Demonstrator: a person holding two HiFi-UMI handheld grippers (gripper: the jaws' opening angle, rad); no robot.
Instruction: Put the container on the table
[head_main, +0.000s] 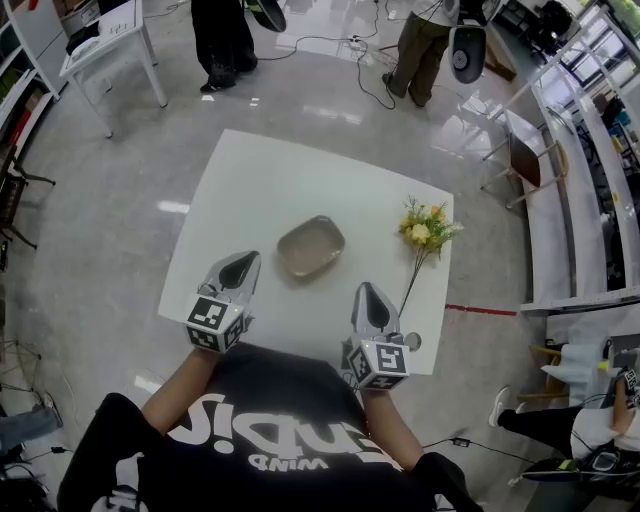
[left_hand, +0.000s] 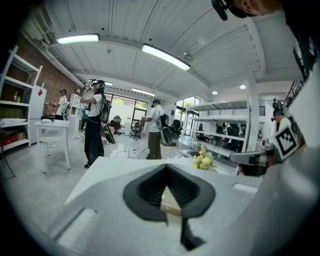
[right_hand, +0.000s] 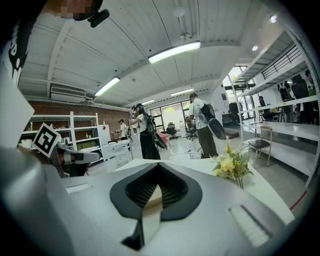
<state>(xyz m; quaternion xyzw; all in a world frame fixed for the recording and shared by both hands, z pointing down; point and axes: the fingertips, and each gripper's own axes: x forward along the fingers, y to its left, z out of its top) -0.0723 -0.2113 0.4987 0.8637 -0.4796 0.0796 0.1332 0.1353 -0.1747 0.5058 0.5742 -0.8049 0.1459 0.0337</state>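
Note:
A shallow tan oval container (head_main: 311, 247) lies on the white table (head_main: 250, 180), near its middle. My left gripper (head_main: 245, 262) hovers over the near left part of the table, just left of the container, jaws shut and holding nothing. My right gripper (head_main: 367, 292) is near the front edge, below and right of the container, its jaws also together and empty. In the left gripper view the jaws (left_hand: 166, 167) meet at the tip, with a tan sliver of the container (left_hand: 170, 202) showing behind them. The right gripper view shows the same: shut jaws (right_hand: 158, 166).
A bunch of yellow flowers (head_main: 425, 232) lies at the table's right edge. Two people (head_main: 420, 45) stand on the floor beyond the table. A small white table (head_main: 105, 40) is at the far left, and a chair (head_main: 525, 160) and long shelving stand at the right.

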